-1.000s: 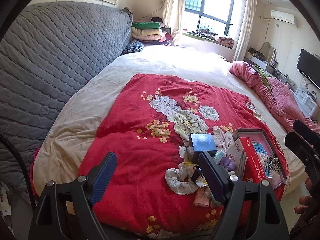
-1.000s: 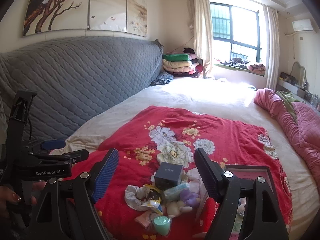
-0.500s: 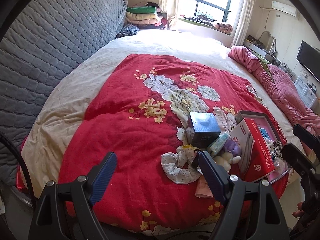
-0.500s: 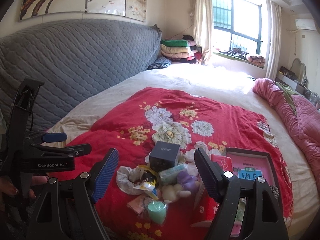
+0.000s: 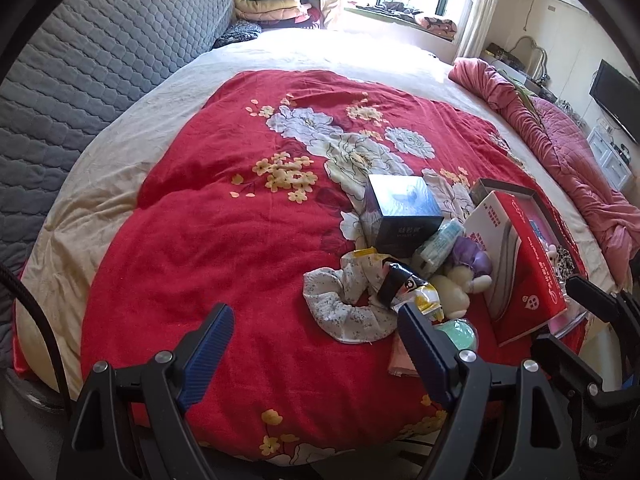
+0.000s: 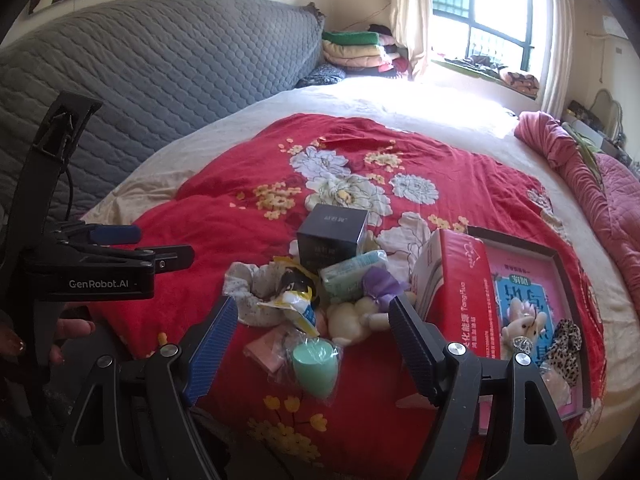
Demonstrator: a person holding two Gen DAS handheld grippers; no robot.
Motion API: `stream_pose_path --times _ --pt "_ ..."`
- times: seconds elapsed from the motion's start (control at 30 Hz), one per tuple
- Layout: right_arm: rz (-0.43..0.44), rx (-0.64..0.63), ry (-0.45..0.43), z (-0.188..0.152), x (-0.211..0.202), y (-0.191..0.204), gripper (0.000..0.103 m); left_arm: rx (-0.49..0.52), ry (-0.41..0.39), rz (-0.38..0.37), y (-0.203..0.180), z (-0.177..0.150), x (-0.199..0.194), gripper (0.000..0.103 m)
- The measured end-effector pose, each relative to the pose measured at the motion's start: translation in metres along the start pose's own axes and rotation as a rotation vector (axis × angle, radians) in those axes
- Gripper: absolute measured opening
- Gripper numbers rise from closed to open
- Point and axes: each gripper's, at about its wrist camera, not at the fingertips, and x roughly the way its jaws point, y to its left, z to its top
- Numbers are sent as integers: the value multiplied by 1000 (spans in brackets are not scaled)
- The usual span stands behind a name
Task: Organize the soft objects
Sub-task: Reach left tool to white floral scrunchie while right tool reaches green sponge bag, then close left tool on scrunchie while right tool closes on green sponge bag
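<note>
Soft toys (image 6: 356, 318) and scrunchie (image 5: 344, 304) on the bed (image 5: 120, 128) are being approached.
Both grippers, left gripper (image 5: 316, 344) and right gripper (image 6: 312, 332), are being lowered nearer the pile, jaws apart and empty; nothing is being grasped yet.

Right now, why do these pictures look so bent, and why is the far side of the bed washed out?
Both views are fisheye: the red floral quilt bulges and dark lens rims fill the corners. In the right wrist view, sunlight from the window blows out the pale sheet; the left wrist view shows the same glare. The nearby clutter stays sharp in both.
</note>
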Motion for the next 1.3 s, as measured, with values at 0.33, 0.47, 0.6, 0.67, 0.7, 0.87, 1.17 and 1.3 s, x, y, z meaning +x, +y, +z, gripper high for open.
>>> stream_pose_path --times 0.33,0.47,0.6,0.67,0.7,0.87,1.17,1.3 --pt "-3 -32 95 -24 31 4 79 -9 58 12 6 -9 30 83" --pt "15 -16 136 -33 45 2 79 6 65 1 3 -10 42 83" --pt "6 -17 176 -40 58 0 79 14 87 -13 0 -10 56 83" --pt "6 -13 195 -43 65 -2 79 29 89 -17 -3 -10 62 83" --pt "4 -10 204 -44 68 -4 79 30 93 -17 -4 -11 64 83" --pt "-7 2 223 -47 79 -7 79 24 117 -22 -4 -10 78 83" --pt "-23 10 245 -47 95 -13 79 18 137 -32 -3 -7 99 83" --pt "-21 -3 254 -46 102 -10 79 6 136 -37 0 -5 104 83"
